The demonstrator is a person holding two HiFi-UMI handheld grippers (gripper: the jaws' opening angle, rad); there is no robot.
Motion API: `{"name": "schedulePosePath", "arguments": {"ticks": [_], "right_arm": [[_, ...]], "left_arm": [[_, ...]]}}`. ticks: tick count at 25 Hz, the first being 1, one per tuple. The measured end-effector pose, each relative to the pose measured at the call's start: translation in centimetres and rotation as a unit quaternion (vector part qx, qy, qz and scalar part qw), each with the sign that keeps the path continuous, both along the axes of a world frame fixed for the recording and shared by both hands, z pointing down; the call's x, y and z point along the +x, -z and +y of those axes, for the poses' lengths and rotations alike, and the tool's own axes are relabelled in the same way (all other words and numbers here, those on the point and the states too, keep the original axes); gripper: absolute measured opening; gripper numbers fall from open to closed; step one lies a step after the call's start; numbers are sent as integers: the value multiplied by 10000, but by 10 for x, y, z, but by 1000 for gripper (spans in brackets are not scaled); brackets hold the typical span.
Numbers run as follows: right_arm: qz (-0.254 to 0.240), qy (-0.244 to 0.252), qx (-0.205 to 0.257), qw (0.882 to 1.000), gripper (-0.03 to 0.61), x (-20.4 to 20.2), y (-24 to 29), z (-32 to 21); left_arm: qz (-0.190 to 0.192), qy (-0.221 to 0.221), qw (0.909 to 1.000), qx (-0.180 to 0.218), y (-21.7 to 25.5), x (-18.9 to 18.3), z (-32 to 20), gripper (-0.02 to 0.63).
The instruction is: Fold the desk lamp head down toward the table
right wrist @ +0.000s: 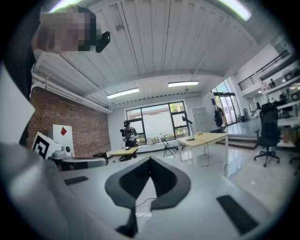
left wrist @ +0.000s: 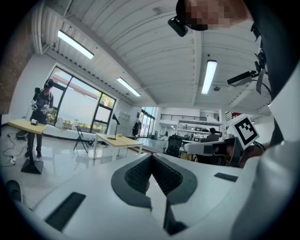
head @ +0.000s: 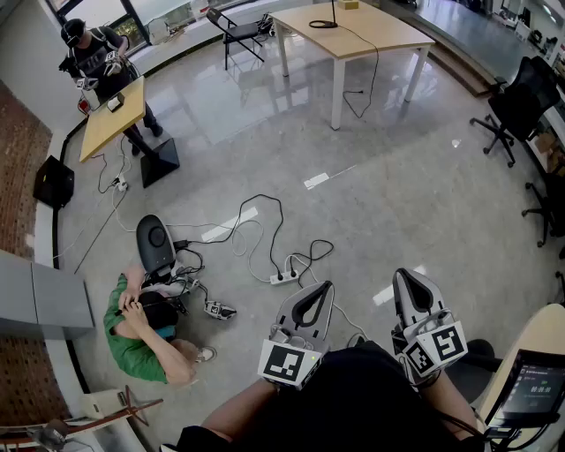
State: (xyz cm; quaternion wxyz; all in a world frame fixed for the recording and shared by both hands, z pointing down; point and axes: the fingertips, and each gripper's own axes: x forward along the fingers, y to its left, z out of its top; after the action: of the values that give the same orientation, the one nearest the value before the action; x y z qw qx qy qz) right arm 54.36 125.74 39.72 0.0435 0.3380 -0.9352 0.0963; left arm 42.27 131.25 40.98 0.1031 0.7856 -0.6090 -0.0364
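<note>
- Head view: the left claw (head: 322, 291) and right claw (head: 404, 281) are held side by side low in the frame, over the person's lap. Both are clenched on nothing and point out over the grey floor. The desk lamp (head: 333, 12) stands far off at the top on a light wooden counter (head: 371, 35), well apart from both claws. A person in green (head: 137, 344) crouches on the floor beside cables and a power strip (head: 282, 278). Another person (head: 93, 53) stands at a small counter (head: 110, 119)
- Left gripper view: the left claw (left wrist: 151, 157) has its jaws pressed together, with nothing between them. The desk lamp (left wrist: 114, 125) shows small and upright on the distant counter (left wrist: 119, 139), its head up at the top of the stem. A folding chair (left wrist: 80, 137) stands to the left of that counter
- Right gripper view: the right claw (right wrist: 150, 159) is likewise clenched and empty. The desk lamp (right wrist: 188, 124) stands on the far counter (right wrist: 206, 137), head raised, with an office chair (right wrist: 267, 129) off to the right and a brick wall (right wrist: 70, 129) on the left
</note>
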Motion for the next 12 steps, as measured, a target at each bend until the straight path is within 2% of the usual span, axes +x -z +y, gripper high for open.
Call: {"name": "schedulePosePath", "arguments": {"ticks": [8, 12], "right_arm": [[-41, 77, 36, 10000, 6, -14, 0, 1], [97, 98, 20, 9999, 6, -16, -8, 4]], "left_arm": [[-68, 20, 10000, -25, -1, -11, 1, 5], [-74, 49, 9999, -91, -7, -18, 3, 5]]}}
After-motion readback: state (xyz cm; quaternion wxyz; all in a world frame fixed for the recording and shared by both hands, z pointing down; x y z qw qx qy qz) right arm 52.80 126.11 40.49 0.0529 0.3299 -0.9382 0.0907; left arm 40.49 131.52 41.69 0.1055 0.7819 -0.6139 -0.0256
